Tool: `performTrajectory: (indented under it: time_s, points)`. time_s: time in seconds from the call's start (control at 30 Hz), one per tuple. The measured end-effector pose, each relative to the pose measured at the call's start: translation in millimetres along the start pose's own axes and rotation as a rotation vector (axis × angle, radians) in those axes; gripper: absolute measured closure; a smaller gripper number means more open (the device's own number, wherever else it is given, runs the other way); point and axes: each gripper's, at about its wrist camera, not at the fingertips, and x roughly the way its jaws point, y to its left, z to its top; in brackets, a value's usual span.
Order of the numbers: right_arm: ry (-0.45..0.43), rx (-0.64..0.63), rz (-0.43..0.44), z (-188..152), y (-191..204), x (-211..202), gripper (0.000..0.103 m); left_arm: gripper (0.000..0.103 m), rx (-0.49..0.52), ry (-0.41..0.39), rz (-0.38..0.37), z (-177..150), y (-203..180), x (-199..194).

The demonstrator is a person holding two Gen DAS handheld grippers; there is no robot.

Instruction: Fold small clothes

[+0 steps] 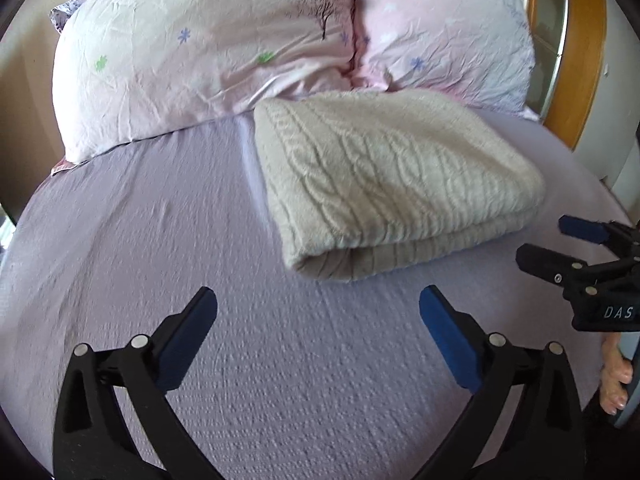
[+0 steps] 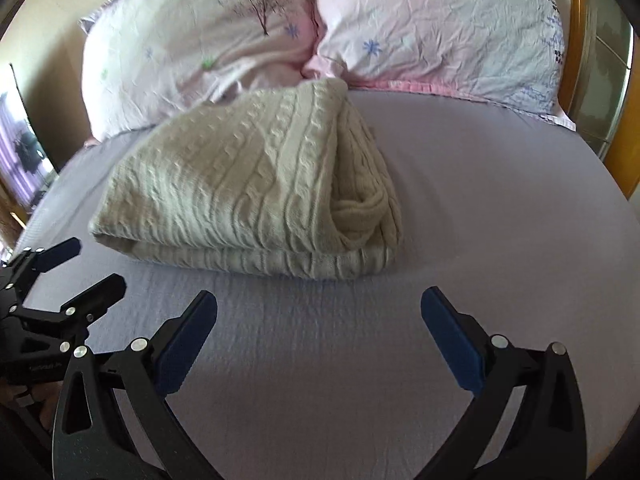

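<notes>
Near the pillows (image 1: 208, 48) at the bed's (image 1: 120, 240) head edge sits the folded cable-knit sweater (image 1: 392, 184), soft and floppy; I've left gripper (image 1: 318, 300) and right gripper (image 2: 318, 300) spread, empty, and I'd pinch corners.

Folded cream cable-knit sweater (image 2: 248, 192) on bed

bed: lilac sheet (image 1: 160, 208) | two pink pillows (image 1: 192, 52) side by side at its head | wooden frame (image 1: 580, 60) behind
</notes>
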Motion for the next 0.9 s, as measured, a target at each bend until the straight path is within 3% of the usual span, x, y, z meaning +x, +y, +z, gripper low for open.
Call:
performTrajectory:
  time_s: [0.23, 0.9]
  points:
    - [0.038, -0.036, -0.057, -5.5, 10.0, 6.3, 0.001, 0.002, -0.03, 0.107, 0.002, -1.4, 3.2, 16.9]
    - [0.071, -0.027, -0.063, -5.2, 8.7, 11.9, 0.001, 0.002, -0.027, 0.109, 0.005, -2.6, 3.2, 18.8]
